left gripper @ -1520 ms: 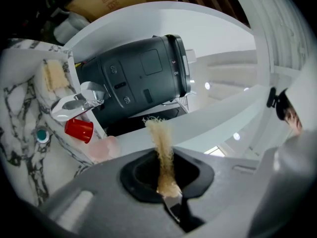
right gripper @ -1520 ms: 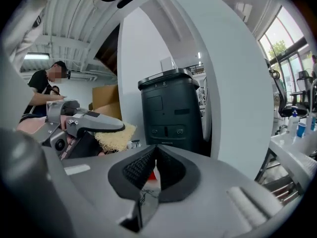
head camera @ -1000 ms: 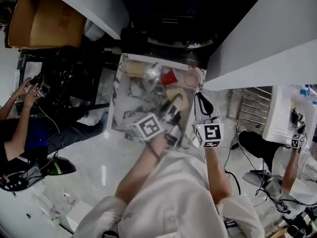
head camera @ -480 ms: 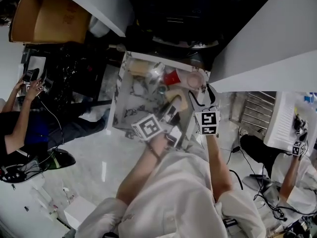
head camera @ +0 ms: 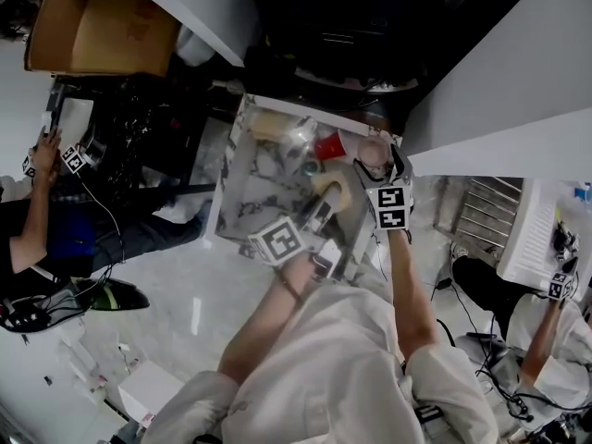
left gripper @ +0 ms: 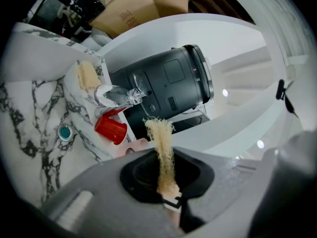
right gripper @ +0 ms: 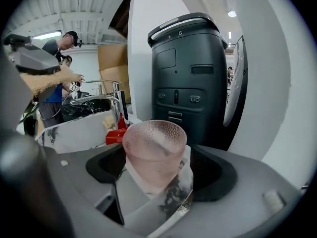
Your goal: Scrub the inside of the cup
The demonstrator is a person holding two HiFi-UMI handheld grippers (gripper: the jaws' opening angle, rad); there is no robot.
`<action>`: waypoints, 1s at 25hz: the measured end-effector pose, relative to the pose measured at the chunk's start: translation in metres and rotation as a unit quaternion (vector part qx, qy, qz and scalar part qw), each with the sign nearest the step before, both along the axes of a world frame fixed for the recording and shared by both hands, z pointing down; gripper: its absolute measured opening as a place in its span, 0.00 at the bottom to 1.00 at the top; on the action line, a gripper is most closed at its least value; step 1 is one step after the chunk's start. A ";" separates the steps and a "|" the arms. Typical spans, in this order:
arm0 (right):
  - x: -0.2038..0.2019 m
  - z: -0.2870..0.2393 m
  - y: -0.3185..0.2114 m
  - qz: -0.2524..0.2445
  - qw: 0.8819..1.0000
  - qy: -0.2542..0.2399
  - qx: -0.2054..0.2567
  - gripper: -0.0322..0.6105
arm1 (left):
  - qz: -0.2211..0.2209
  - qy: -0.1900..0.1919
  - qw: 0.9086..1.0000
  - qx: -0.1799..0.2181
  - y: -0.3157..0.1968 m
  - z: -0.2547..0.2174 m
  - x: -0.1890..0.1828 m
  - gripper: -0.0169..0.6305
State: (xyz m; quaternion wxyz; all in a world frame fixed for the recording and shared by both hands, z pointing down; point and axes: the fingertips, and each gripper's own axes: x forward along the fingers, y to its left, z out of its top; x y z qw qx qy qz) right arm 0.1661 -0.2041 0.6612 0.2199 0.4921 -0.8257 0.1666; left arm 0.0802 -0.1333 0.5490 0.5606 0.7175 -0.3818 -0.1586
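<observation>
So the marble table (head camera: 233,188) is small and cluttered, and the cup job sits right at its far corner, next to that big black appliance (right gripper: 190,78), which is where I think the trouble starts. The right gripper (head camera: 379,176) has just been opening its jaws and they now stand wide, with the pink cup (right gripper: 154,152) upright between them but nothing pressing on it, as far as I can see. If the close comes in off-centre, one jaw could shove the cup sideways before the other one lands, and from that corner it could go over the edge or clunk into the appliance. It also tapers toward the base and looks wet, so I'd guess a low or weak squeeze lets it squirt upward. The left gripper (left gripper: 168,202) is clamped tight on a tan fibrous scrubber (left gripper: 162,152) that sticks out long and floppy, so it might fold instead of scrubbing the inside. There's also a red cup (left gripper: 111,128) lying on its side near the tap, easy to knock rolling
</observation>
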 end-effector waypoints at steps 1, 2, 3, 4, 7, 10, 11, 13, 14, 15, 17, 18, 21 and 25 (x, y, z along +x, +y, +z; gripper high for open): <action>0.000 0.001 -0.002 -0.002 1.000 -0.001 -0.002 0.65 | 0.000 0.003 1.000 0.003 0.000 -0.001 0.000 0.06; -0.001 0.001 -0.004 -0.004 1.000 -0.002 -0.003 0.65 | 0.001 0.005 1.000 0.006 -0.001 -0.003 0.000 0.06; -0.001 0.001 -0.006 -0.005 1.000 -0.001 -0.003 0.64 | 0.001 0.005 1.000 0.008 -0.001 -0.004 0.000 0.06; -0.002 0.000 -0.007 -0.005 1.000 0.000 -0.001 0.64 | 0.002 0.004 1.000 0.010 -0.002 -0.004 -0.001 0.06; -0.004 0.000 -0.010 -0.012 1.000 0.006 0.002 0.64 | 0.004 0.002 1.000 0.010 -0.002 -0.005 -0.003 0.06; -0.006 0.001 -0.010 -0.019 1.000 0.015 0.001 0.63 | 0.006 -0.008 1.000 0.002 0.000 -0.002 -0.007 0.06; -0.006 0.000 -0.009 -0.020 1.000 0.018 0.001 0.63 | 0.007 -0.010 1.000 0.001 0.001 -0.001 -0.009 0.06; -0.007 -0.003 -0.006 -0.020 1.000 0.020 0.003 0.63 | 0.010 -0.003 1.000 0.007 0.001 -0.005 -0.011 0.06; -0.007 -0.006 -0.004 -0.019 1.000 0.018 0.004 0.63 | 0.012 0.002 1.000 0.013 0.001 -0.009 -0.012 0.06; -0.007 -0.010 -0.002 -0.018 1.000 0.014 0.005 0.63 | 0.016 0.006 1.000 0.020 0.000 -0.012 -0.013 0.06; -0.009 -0.021 0.003 -0.018 1.000 0.009 0.006 0.63 | 0.020 0.011 0.999 0.026 0.000 -0.018 -0.015 0.06; -0.010 -0.026 0.007 -0.018 1.000 0.007 0.008 0.63 | 0.020 0.015 0.999 0.026 0.000 -0.020 -0.017 0.06; -0.013 -0.047 0.018 -0.019 1.000 -0.005 0.017 0.63 | 0.027 0.019 0.999 0.034 0.000 -0.030 -0.022 0.06; -0.019 -0.081 0.036 -0.026 0.999 -0.018 0.038 0.62 | 0.037 0.032 0.997 0.051 0.000 -0.046 -0.029 0.06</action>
